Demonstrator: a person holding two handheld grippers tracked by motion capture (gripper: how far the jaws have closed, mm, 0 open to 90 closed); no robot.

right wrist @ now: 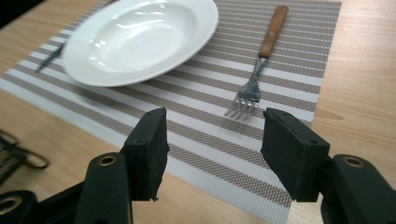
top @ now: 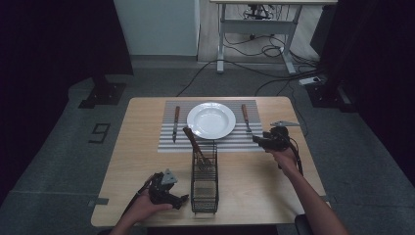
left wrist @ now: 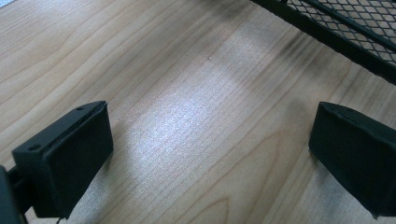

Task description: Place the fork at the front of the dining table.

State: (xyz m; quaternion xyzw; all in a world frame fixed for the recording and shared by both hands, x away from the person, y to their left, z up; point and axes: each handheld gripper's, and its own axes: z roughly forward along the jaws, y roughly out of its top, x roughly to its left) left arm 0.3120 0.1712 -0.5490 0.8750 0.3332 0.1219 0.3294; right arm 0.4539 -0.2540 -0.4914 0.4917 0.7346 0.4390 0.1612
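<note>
A white plate (top: 211, 120) sits on a striped placemat (top: 166, 144) at mid-table. A knife (top: 175, 123) lies left of the plate and a wooden-handled fork (top: 245, 117) lies right of it. The fork (right wrist: 261, 65) and the plate (right wrist: 140, 39) also appear in the right gripper view. My right gripper (top: 258, 141) hovers open at the placemat's (right wrist: 219, 154) near right corner, nothing between its jaws. My left gripper (top: 182, 199) rests open near the table's front, left of a black wire basket (top: 204, 183). The basket holds a wooden-handled utensil (top: 195, 145) leaning up out of it.
The wooden table (top: 137, 147) stands on grey carpet. In the left gripper view the basket's mesh wall (left wrist: 345, 32) runs across the upper right over bare wood (left wrist: 196, 116). A desk frame (top: 254, 34) and cables lie beyond the table.
</note>
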